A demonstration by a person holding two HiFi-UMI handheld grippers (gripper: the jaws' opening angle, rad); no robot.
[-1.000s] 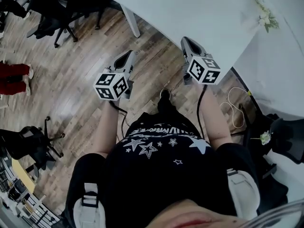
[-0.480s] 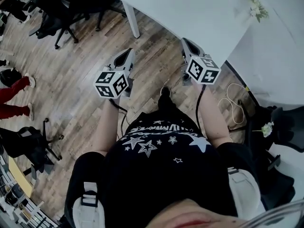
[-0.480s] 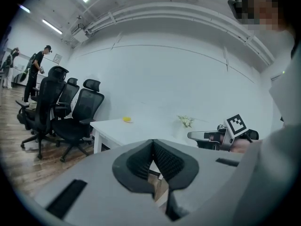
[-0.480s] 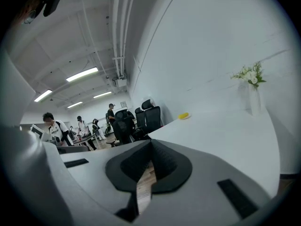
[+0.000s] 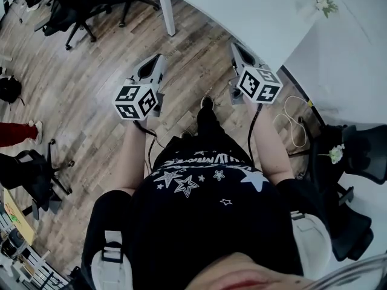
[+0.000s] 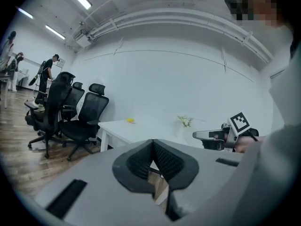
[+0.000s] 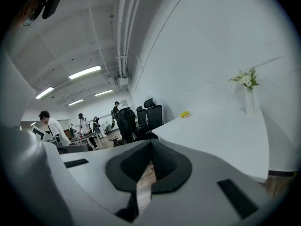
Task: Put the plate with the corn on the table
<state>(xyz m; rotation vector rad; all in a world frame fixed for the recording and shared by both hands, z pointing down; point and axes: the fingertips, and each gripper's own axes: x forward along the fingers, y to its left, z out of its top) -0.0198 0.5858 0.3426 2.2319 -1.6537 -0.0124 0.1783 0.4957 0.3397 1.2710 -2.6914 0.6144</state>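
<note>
though left tongs [image 5: 159, 58] and right tongs [image 5: 236, 47] shut, empty: table [image 5: 242, 5] ahead, chairs [image 6: 87, 112] nearby

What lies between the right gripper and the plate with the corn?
Right gripper view: only bare tabletop runs from the right gripper to the plate with the corn; the vase stands aside.
</note>
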